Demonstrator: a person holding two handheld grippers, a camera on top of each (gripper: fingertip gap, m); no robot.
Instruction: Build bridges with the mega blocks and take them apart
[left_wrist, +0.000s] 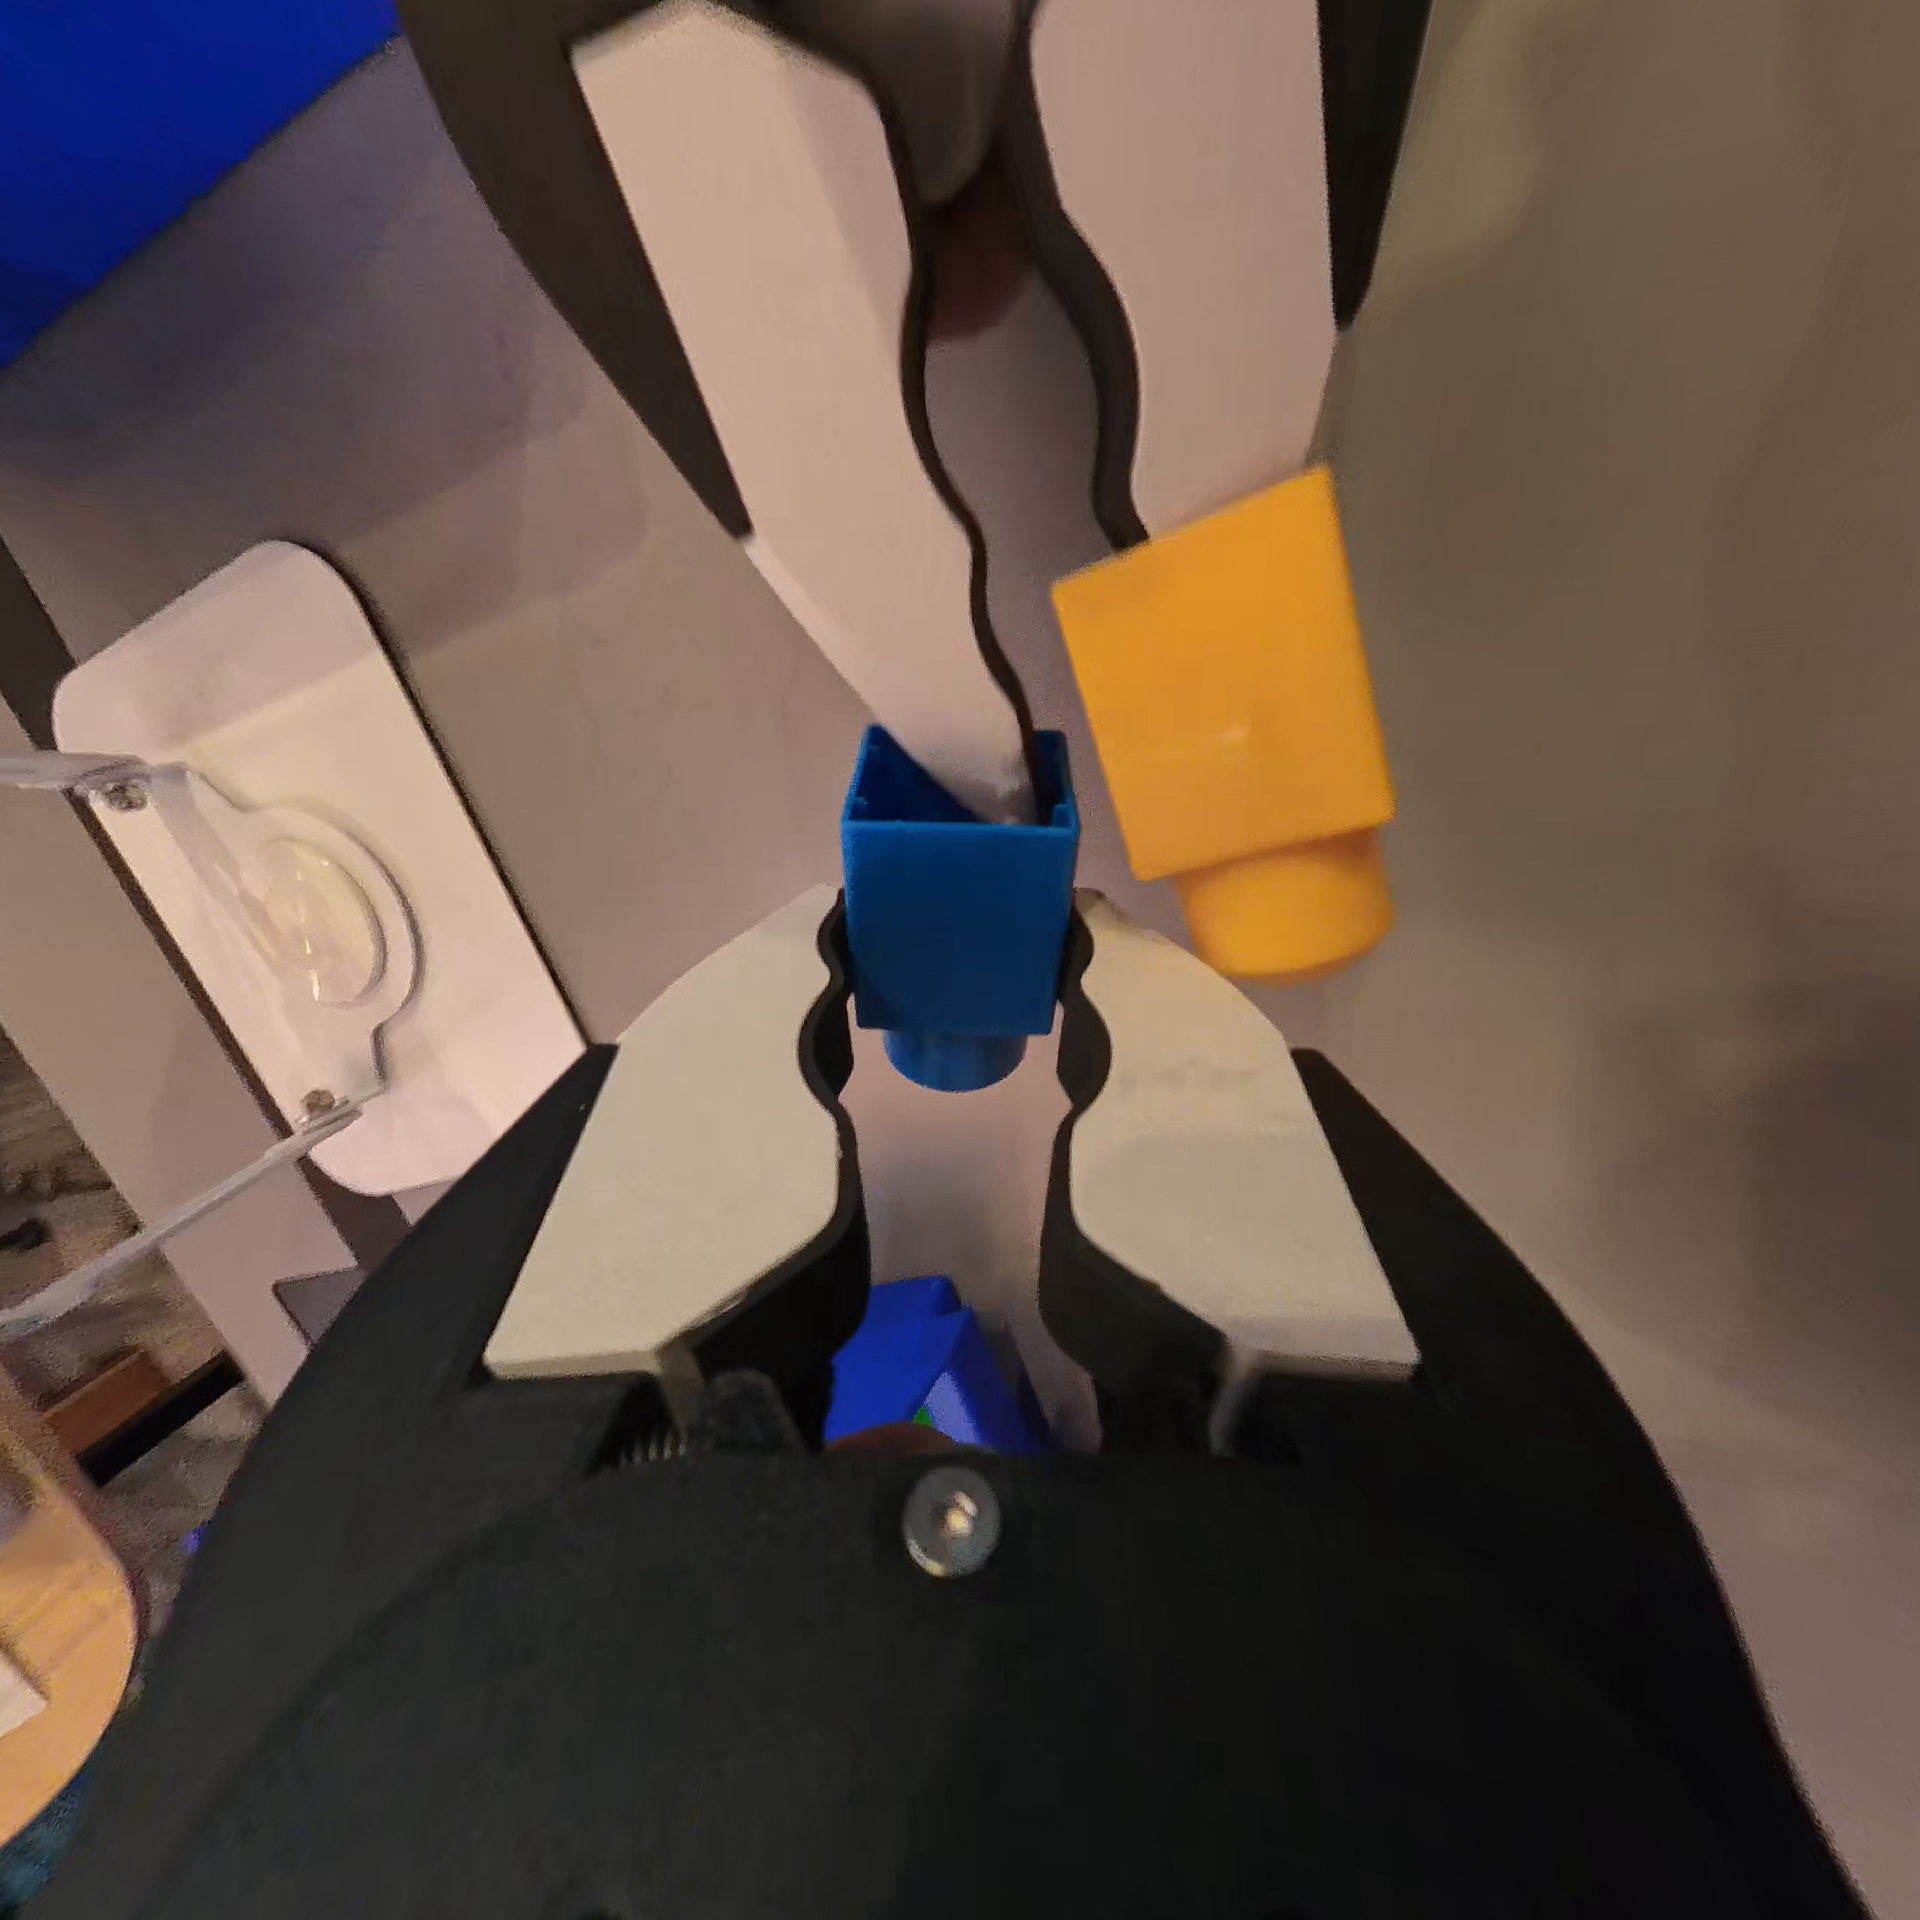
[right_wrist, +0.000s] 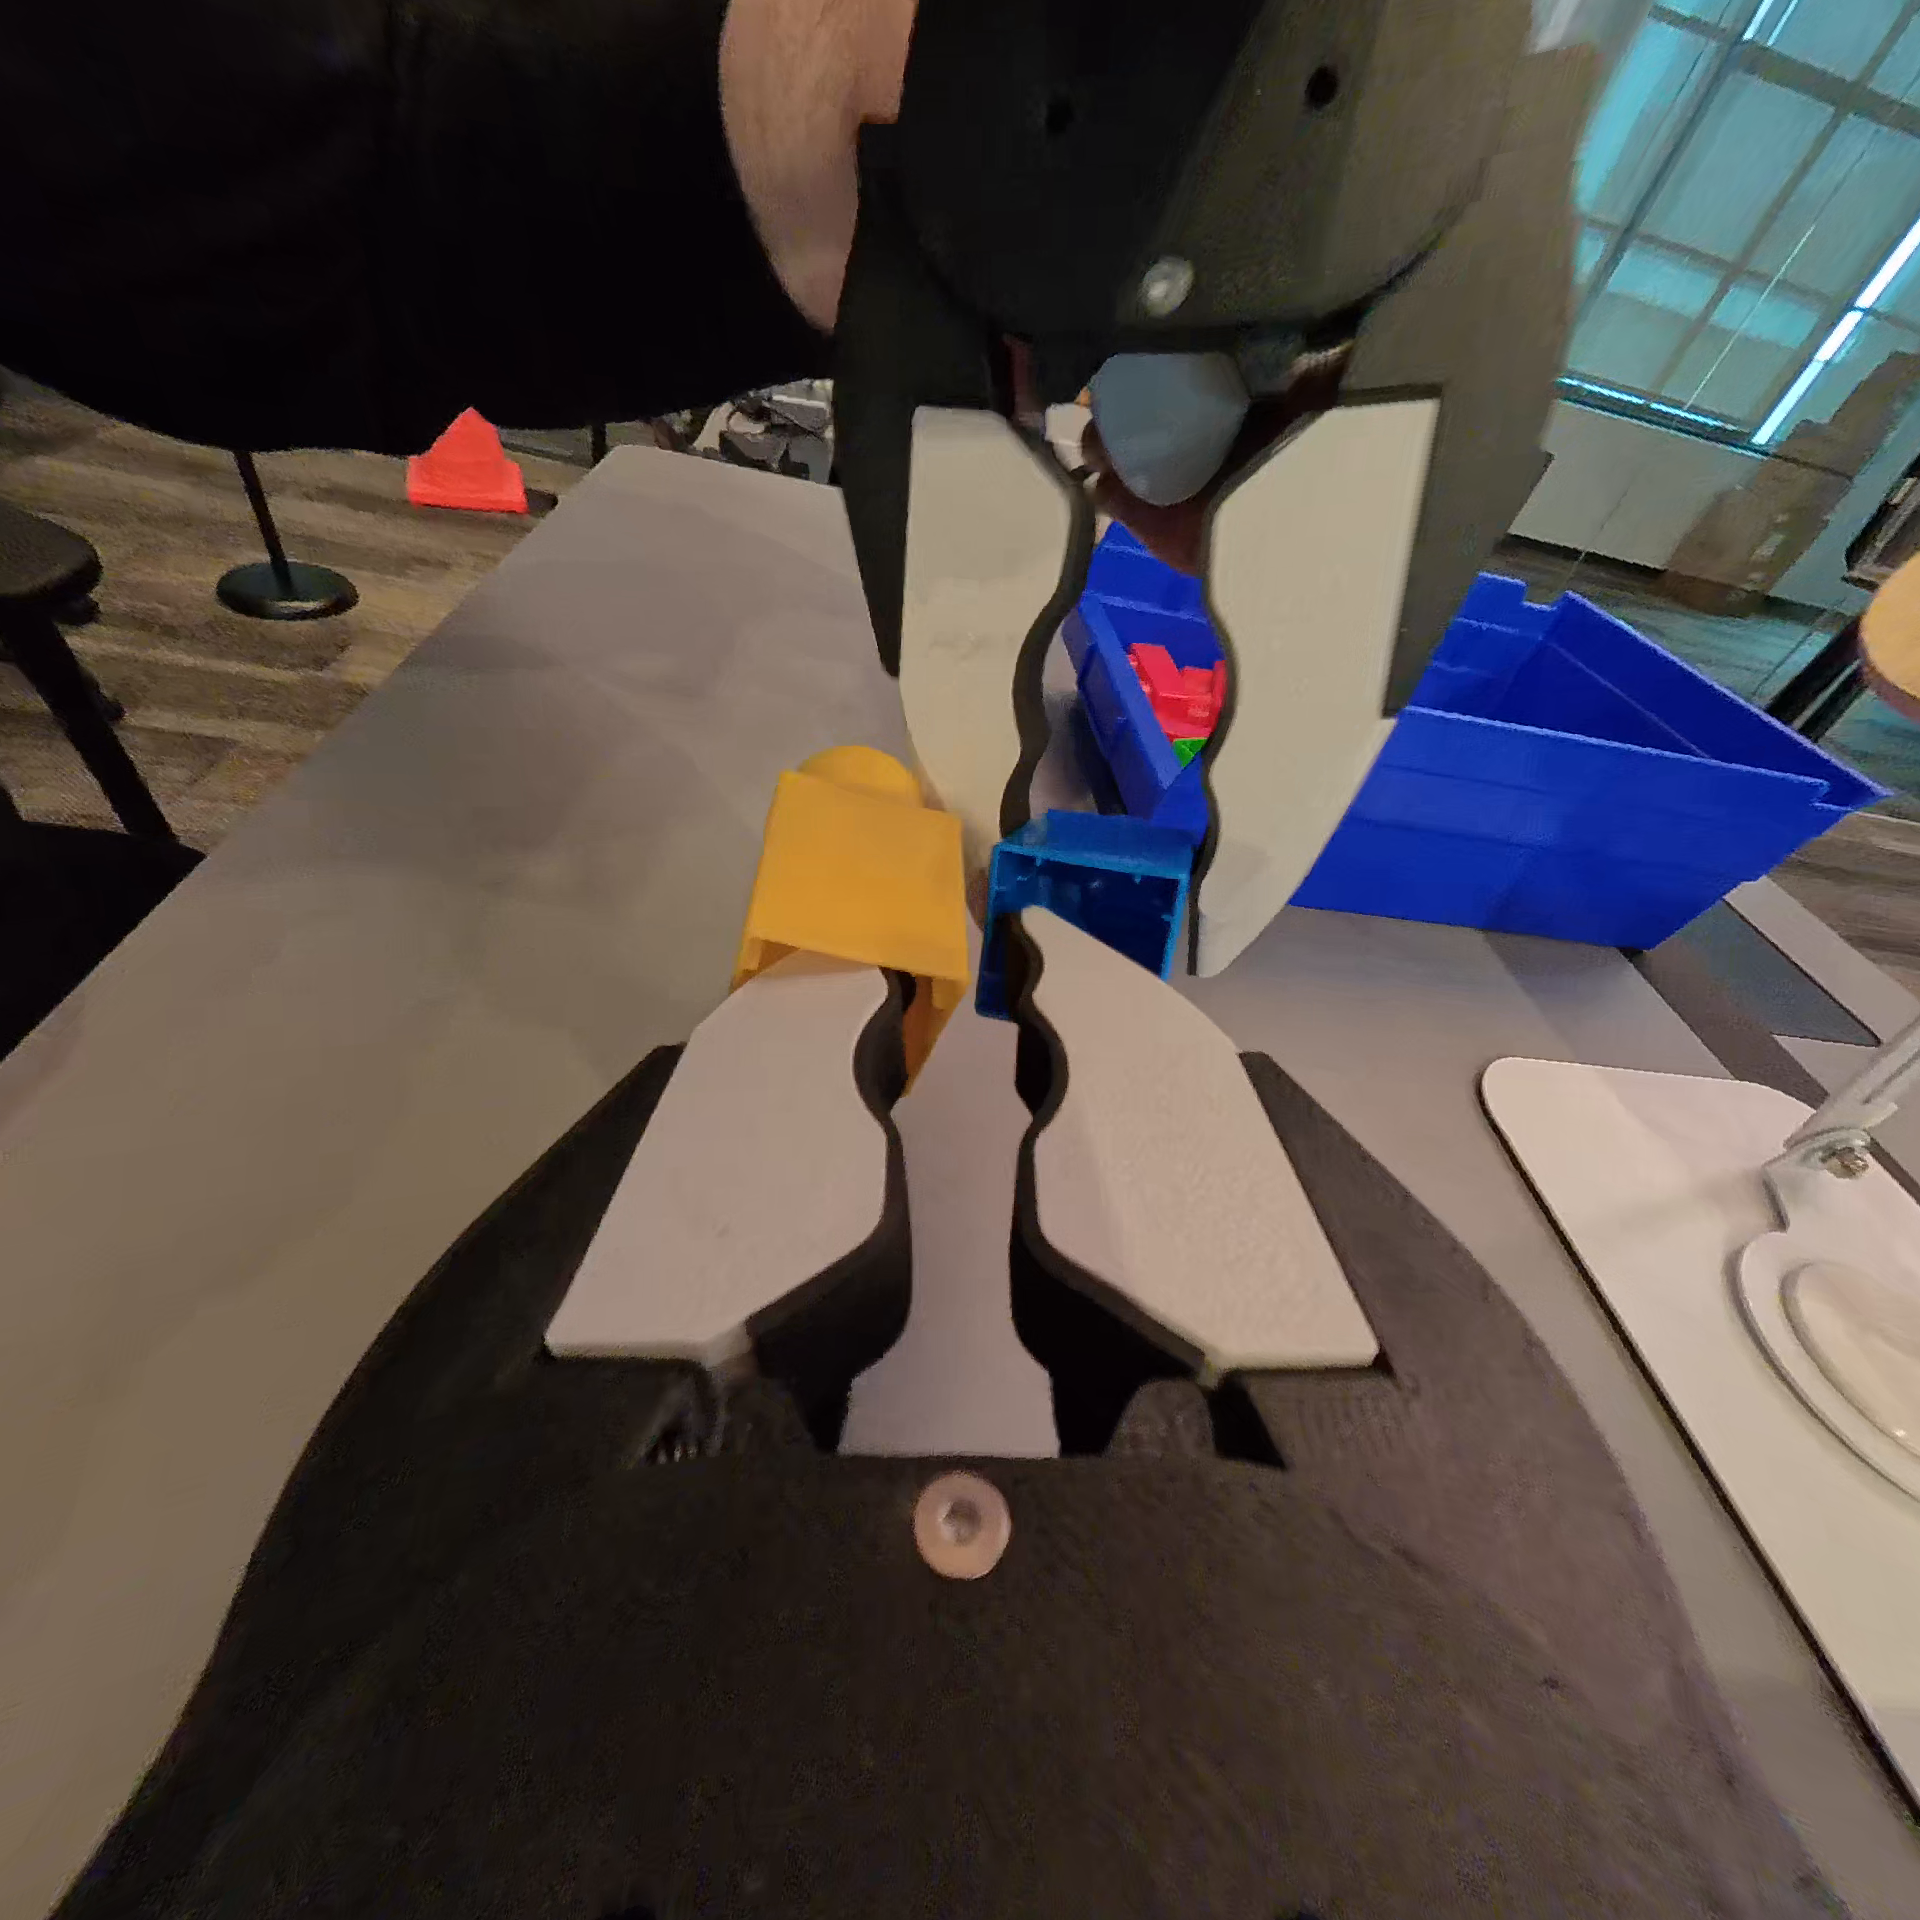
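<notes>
blue block (left_wrist: 956, 914) pinched in left jaws, right jaws spread between it and yellow block (right_wrist: 852, 883)

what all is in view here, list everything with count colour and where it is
blue block: 1, blue, hollow end facing the right gripper, between the left fingers
yellow block: 1, yellow, on its side beside the blue block
bins: 2, blue, far side of the table; one holds red and green pieces
table: 1, grey
white board: 1, white, table edge, clear plastic piece on it
cone: 1, red, floor
left gripper: 1, black with grey fingers, pressed on the blue block's sides
right gripper: 1, same, one finger inside each block's hollow, gripping nothing
hand: 1, dark sleeve, holding the left gripper
</notes>
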